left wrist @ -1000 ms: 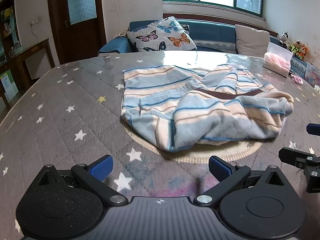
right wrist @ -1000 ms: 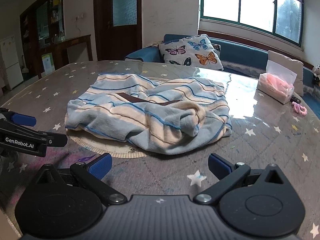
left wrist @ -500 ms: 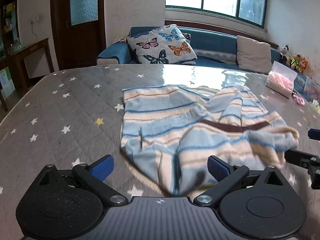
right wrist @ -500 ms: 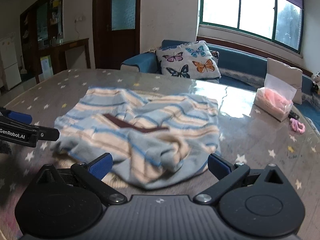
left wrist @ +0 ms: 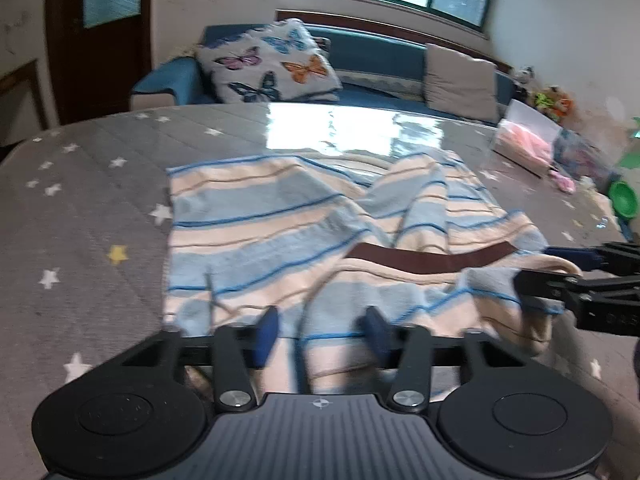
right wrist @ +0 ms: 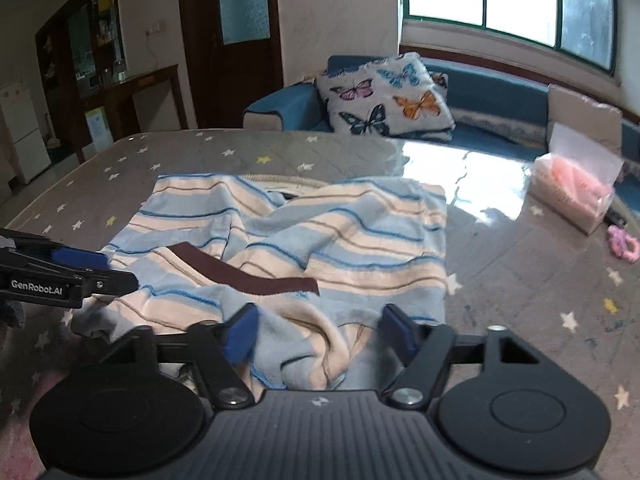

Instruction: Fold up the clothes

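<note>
A blue and cream striped garment [left wrist: 280,232] with a brown band [left wrist: 432,260] lies crumpled on the grey star-print table [left wrist: 80,220]. My left gripper [left wrist: 320,336] is over its near hem. Its jaws are closing, with cloth between the blue pads and a gap still showing. In the right wrist view, my right gripper [right wrist: 320,332] is at the near edge of the same garment [right wrist: 360,232]. A cream and blue fold sits between its closing jaws, and the pads stand apart. Each gripper shows in the other's view: the right gripper [left wrist: 556,270] and the left gripper [right wrist: 104,270].
A clear pack of pink tissues [right wrist: 572,192] and a pink hair tie [right wrist: 622,242] lie at the table's right side. A green round object [left wrist: 622,200] sits near the right edge. Beyond the table's far edge is a blue sofa with a butterfly pillow [right wrist: 388,100].
Both grippers have moved forward from bare table onto the garment's near edge, and their jaws have narrowed around the cloth. The garment itself lies much as before.
</note>
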`<state>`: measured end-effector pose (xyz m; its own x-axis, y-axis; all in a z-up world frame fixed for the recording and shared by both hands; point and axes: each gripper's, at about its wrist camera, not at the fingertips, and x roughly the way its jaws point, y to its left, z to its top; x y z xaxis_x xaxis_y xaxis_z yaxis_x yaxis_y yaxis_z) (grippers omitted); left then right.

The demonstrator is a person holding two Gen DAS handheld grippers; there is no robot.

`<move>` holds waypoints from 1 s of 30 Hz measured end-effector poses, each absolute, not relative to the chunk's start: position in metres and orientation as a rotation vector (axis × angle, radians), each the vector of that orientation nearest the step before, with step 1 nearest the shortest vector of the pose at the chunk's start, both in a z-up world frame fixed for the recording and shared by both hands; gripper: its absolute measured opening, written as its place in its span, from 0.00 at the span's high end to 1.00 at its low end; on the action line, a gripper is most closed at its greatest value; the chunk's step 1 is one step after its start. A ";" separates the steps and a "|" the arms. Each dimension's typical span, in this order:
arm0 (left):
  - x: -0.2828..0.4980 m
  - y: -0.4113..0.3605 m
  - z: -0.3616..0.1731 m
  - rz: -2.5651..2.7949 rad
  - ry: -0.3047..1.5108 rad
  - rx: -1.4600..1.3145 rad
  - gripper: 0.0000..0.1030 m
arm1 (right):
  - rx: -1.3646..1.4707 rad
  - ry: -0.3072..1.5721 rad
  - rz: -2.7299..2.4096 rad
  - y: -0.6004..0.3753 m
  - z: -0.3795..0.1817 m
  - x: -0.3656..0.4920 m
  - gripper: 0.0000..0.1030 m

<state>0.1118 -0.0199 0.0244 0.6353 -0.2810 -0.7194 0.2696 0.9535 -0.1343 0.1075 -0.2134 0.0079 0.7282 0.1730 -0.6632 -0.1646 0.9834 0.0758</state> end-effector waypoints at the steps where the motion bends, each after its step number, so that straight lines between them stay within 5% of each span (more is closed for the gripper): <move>1: 0.111 -0.020 0.024 -0.334 0.827 -0.021 0.74 | 0.024 0.738 0.200 -0.214 0.007 0.108 0.55; 3: 0.107 -0.021 0.024 -0.351 0.818 -0.017 0.89 | 0.036 0.738 0.214 -0.215 0.008 0.106 0.64; 9: 0.080 -0.018 0.036 -0.401 0.758 -0.011 0.95 | 0.056 0.706 0.251 -0.216 0.018 0.087 0.94; 23: -0.012 -0.010 0.046 -0.541 0.692 0.101 0.97 | -0.094 0.742 0.450 -0.204 0.025 -0.006 0.96; 27: 0.002 0.000 0.050 -0.482 0.689 0.066 0.95 | -0.081 0.723 0.435 -0.214 0.036 -0.010 0.88; 30: 0.014 0.002 0.055 -0.446 0.673 0.040 0.91 | -0.072 0.696 0.406 -0.217 0.042 -0.004 0.74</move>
<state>0.0138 0.0017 0.0550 0.6914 -0.3859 -0.6108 0.4115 0.9052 -0.1062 -0.0038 -0.2165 0.0416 0.6929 0.3391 -0.6363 -0.3864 0.9197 0.0694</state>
